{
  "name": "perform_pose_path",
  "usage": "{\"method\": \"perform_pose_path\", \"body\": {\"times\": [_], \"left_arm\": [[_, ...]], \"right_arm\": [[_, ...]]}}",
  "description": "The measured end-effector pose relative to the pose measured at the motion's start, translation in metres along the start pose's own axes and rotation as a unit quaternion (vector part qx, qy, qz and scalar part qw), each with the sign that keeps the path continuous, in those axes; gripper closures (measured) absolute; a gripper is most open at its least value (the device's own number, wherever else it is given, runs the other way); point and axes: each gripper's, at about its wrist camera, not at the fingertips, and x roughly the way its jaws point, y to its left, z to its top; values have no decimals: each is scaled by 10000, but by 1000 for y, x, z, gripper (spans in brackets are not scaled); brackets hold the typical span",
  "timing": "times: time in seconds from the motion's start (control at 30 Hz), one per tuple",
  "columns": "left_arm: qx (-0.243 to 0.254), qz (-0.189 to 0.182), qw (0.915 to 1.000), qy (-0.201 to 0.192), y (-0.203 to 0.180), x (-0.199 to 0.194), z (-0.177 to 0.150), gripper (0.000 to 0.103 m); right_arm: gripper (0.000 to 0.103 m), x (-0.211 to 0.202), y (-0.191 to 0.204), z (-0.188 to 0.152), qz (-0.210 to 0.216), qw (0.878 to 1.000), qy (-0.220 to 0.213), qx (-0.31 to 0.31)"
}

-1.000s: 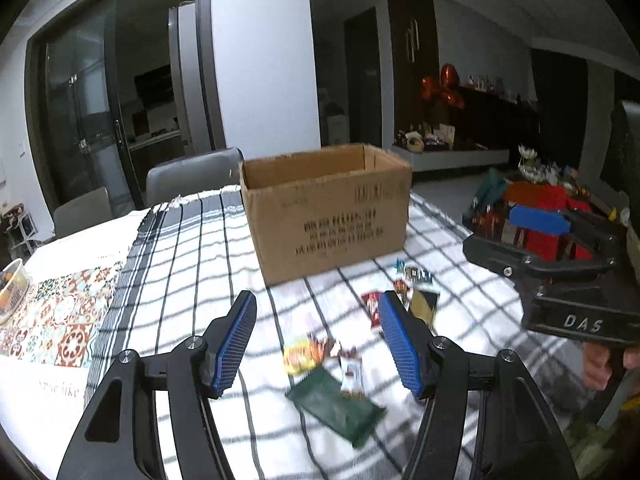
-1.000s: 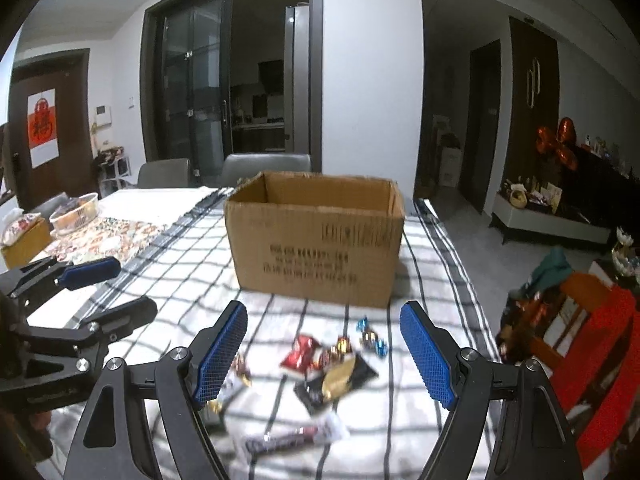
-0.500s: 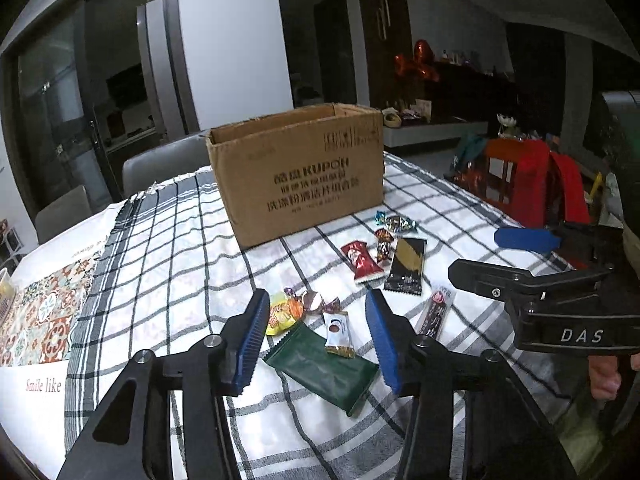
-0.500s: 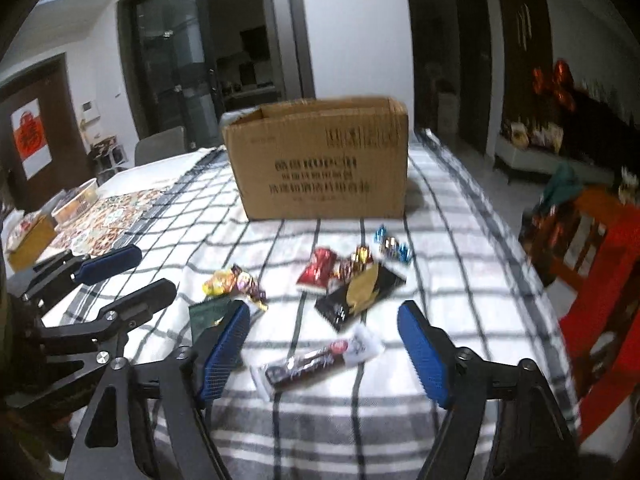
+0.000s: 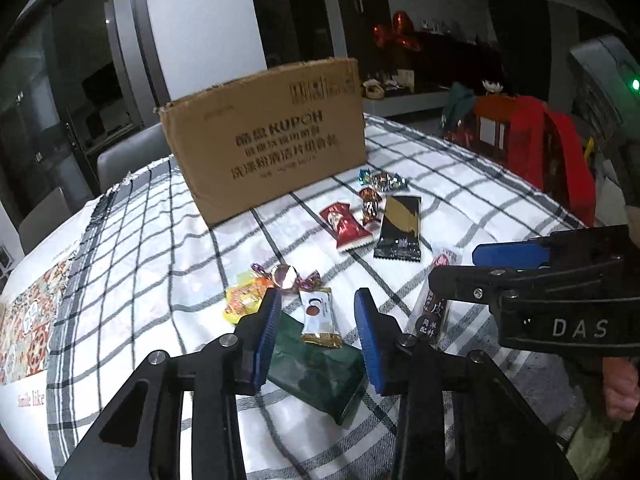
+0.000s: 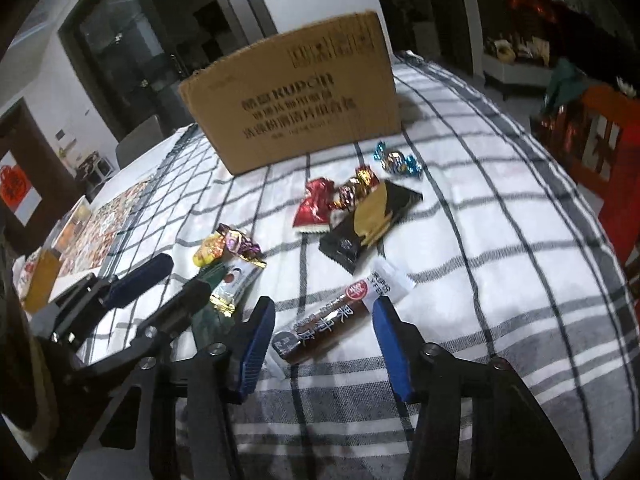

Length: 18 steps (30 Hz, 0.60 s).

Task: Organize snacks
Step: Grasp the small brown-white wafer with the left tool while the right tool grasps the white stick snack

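From the left wrist view, my left gripper (image 5: pixel 316 332) hangs low over the checked tablecloth (image 5: pixel 132 280), its jaws closing with a small white-and-gold snack packet (image 5: pixel 319 317) between the pads, though I see no pad pressing on it yet. That packet lies partly on top of a flat dark green pouch (image 5: pixel 320 372). I judge both to be light, crinkly and slippery, so I would pinch the small one across its narrow width, near the middle, and expect the green pouch to slide if I drag. Just to the left sit a yellow sweet (image 5: pixel 242 302) and a twist-wrapped candy (image 5: pixel 285 276), close enough to be nudged by my left finger. The cardboard box (image 5: pixel 264 140) stands well beyond, top open, with bare cloth between it and me.

From the right wrist view, my right gripper (image 6: pixel 324 336) is also closing, with a long brown bar in clear wrap (image 6: pixel 340 316) lying slantwise between the pads, not yet clamped. I judge it light, somewhat stiff, with slick film; a grip across the middle of its width seems best, since the ends are only loose seal. The left tool sits close at my left, so room there is tight. To the right the cloth is bare as far as the table's edge. Ahead lie a black-and-gold pouch (image 6: pixel 370 220), a red packet (image 6: pixel 314 206) and blue-wrapped candies (image 6: pixel 396 160) before the box.
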Motion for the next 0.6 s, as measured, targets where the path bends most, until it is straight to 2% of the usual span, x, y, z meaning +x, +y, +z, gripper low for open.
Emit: {"method": "perform_pose_path", "body": {"times": [0.1,0.17,0.23,0.5,0.6], "left_arm": [[-57,-40,9999,93,1,10,-2,67],[-115,-86,9997,185,1,17,-3,71],[-168,-105,9995,248,3,23,-4,72],[-338,-198,9978,530,7,43,-4,72],[-379,-224,9973,592,9,47,-3,72]], "right_arm": [[53,6,-1,0,-24,10000,52,81],[53,10,-3,0,-23,9998,98,159],[56,13,-4,0,-21,9997,138,204],[56,24,-3,4,-51,9994,220,276],[56,27,-5,6,-186,9989,241,354]]}}
